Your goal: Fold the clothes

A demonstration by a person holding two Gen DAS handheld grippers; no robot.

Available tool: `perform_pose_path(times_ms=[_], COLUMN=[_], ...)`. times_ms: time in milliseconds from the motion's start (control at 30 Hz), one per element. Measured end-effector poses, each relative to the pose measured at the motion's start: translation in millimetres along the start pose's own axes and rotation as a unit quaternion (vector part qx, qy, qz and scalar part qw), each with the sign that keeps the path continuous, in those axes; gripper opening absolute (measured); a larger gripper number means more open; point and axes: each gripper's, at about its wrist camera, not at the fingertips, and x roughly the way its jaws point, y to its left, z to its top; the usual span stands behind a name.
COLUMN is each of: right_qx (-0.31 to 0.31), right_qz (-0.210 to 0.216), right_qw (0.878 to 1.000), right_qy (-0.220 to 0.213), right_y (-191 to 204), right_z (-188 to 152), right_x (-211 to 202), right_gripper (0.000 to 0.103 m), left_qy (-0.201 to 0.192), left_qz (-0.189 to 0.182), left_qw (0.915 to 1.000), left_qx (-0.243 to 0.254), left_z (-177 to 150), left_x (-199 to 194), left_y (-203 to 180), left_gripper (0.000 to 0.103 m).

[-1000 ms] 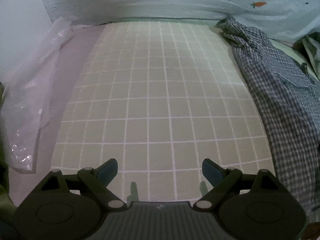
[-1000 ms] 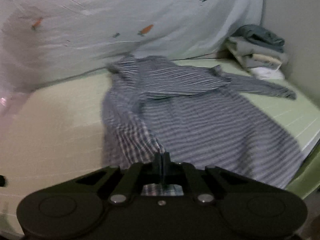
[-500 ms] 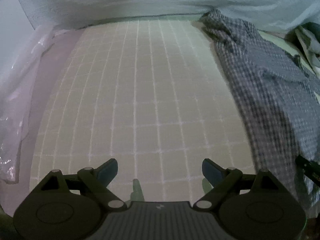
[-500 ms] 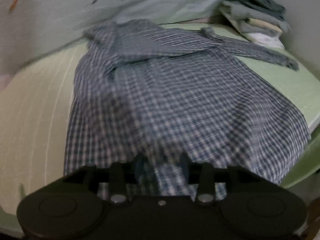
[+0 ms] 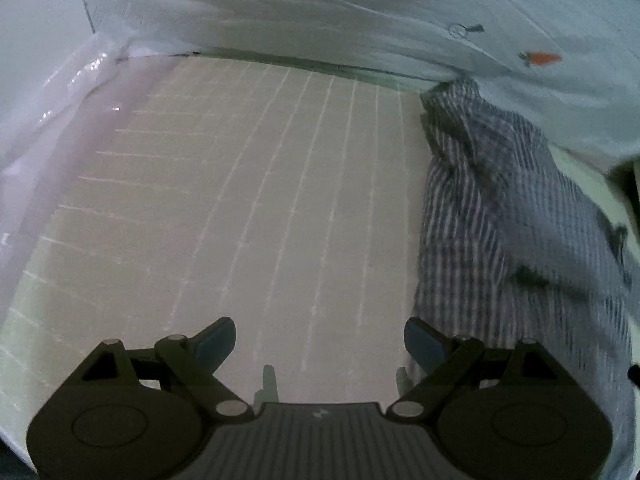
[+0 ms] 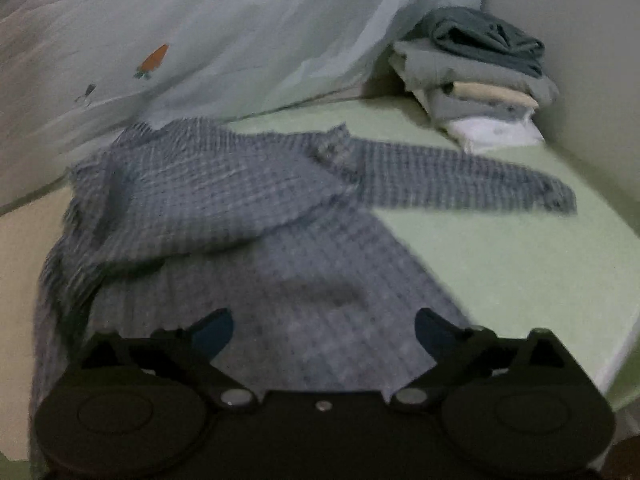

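Shirt (image 6: 256,280) lies rumpled on the bed (image 6: 500,264), one sleeve flung right; both claws, left (image 5: 320,340) and right (image 6: 324,332), gape empty, the right's jaws just opened, so a careless pinch could grab two layers

Left black two-finger gripper (image 5: 320,340), blue-padded, angled downward, jaws spread wide and empty. Right black two-finger gripper (image 6: 324,332), blue-padded, jaws just opened wide, nothing pinched between its pads.
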Motion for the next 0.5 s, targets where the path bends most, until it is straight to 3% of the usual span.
perform_pose_path(times_ms=[300, 500], right_qx=[0.017, 0.003], right_qz=[-0.002, -0.002], right_qw=[1.000, 1.000], right_qy=[-0.005, 0.001], right_y=[-26, -8], right_z=[79, 126], right_x=[91, 160], right_gripper=[0.096, 0.096], left_qy=[-0.020, -0.017], left_qz=[-0.022, -0.057], left_qw=[0.9994, 0.9980], left_qx=[-0.016, -0.021], left_z=[89, 162], left_x=[58, 115], left_y=[-44, -66], left_gripper=[0.090, 0.090])
